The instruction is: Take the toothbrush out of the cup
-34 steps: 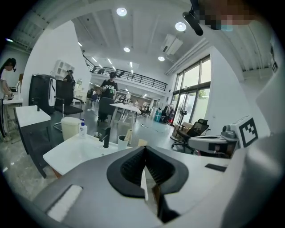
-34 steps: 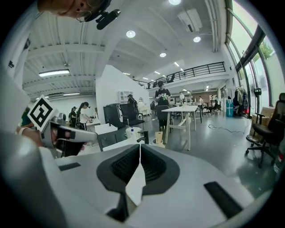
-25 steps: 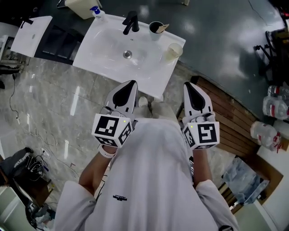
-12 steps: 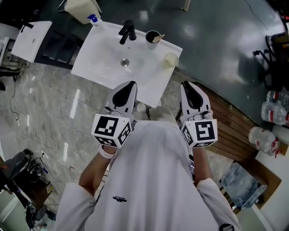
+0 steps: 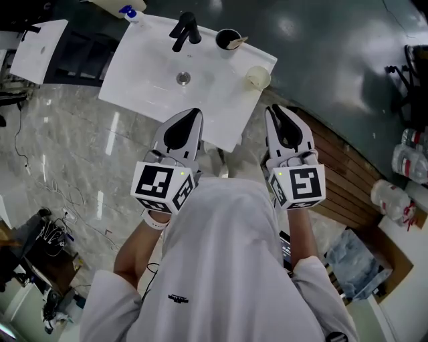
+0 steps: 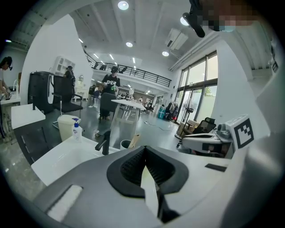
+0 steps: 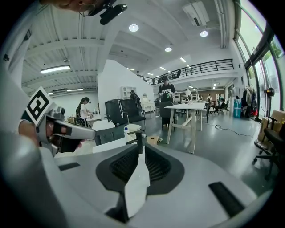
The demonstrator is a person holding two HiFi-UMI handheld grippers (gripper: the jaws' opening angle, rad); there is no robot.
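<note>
both grippers low by the chest, left gripper (image 5: 194, 115) and right gripper (image 5: 274, 110), jaws pressed together, nothing in either. over the last second the sink counter (image 5: 150, 87) slid a little up the head view and the grippers got no nearer it. reach not begun, i judge. toothbrush (image 5: 238, 41) leans in the dark cup (image 5: 227, 39) at the far rim, just beside the black tap (image 5: 182, 30). pale cup (image 5: 256, 77) sits on the right gripper's likely line. soap bottle (image 5: 128, 11) is well clear.

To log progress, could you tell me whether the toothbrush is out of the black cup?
No, the toothbrush leans inside the black cup on the white basin's back edge, beside the faucet.
</note>
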